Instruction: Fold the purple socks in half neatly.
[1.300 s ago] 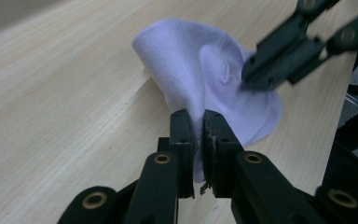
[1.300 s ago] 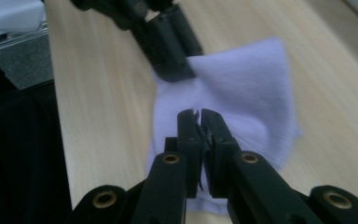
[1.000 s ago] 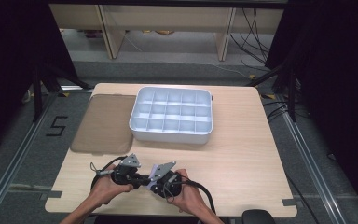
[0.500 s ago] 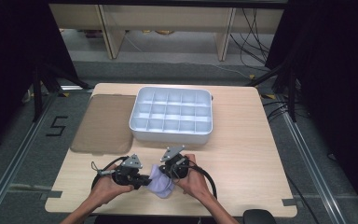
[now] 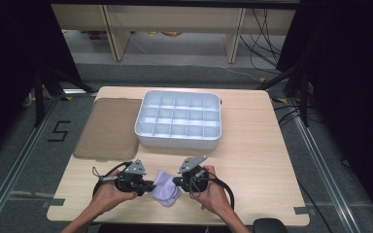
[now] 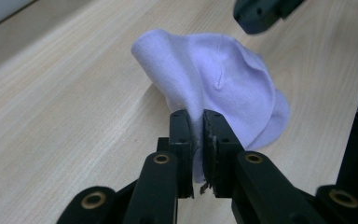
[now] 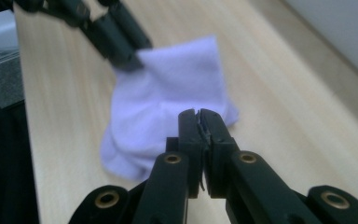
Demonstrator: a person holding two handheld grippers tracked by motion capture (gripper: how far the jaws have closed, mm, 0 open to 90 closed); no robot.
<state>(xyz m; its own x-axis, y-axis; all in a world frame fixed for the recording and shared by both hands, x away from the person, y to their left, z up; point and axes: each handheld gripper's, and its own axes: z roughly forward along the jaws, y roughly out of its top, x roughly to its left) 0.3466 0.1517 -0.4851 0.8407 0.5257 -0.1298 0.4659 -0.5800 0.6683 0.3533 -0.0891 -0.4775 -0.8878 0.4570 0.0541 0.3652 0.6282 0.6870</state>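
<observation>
1. The lilac cloth (image 5: 165,193) sits at the near edge of the table (image 5: 252,145), at 6 o'clock from the divided tray (image 5: 178,119), between your two hands.
2. Left gripper (image 5: 151,185): jaws pressed together, pinching a fold of the cloth (image 6: 223,88). The left gripper view shows fabric running down between the pads.
3. Right gripper (image 5: 176,182): jaws closed. In the right gripper view the cloth (image 7: 168,102) runs up to the tips and a thin edge looks caught between them; I judge it's a shallow bite, so treat it as weak.
4. The step looks like spreading or folding the cloth. Pull the hands apart level, toward 9 and 3 o'clock, slowly, and watch the right pinch for slip.
5. Keep the cloth just off the wood or dragging lightly; lifting high lets the loose part droop and bunch.
6. If the right grip slips, set the cloth down and take a deeper bite on a corner.
7. Room: open tabletop at 3 o'clock of the right hand, plenty of travel. At 9 o'clock there's less before the table corner.
8. The near edge is right under your wrists, so don't pull back toward 6.
9. The brown mat (image 5: 109,127) lies at 11 o'clock, the tray at 12; both well apart from the cloth.
</observation>
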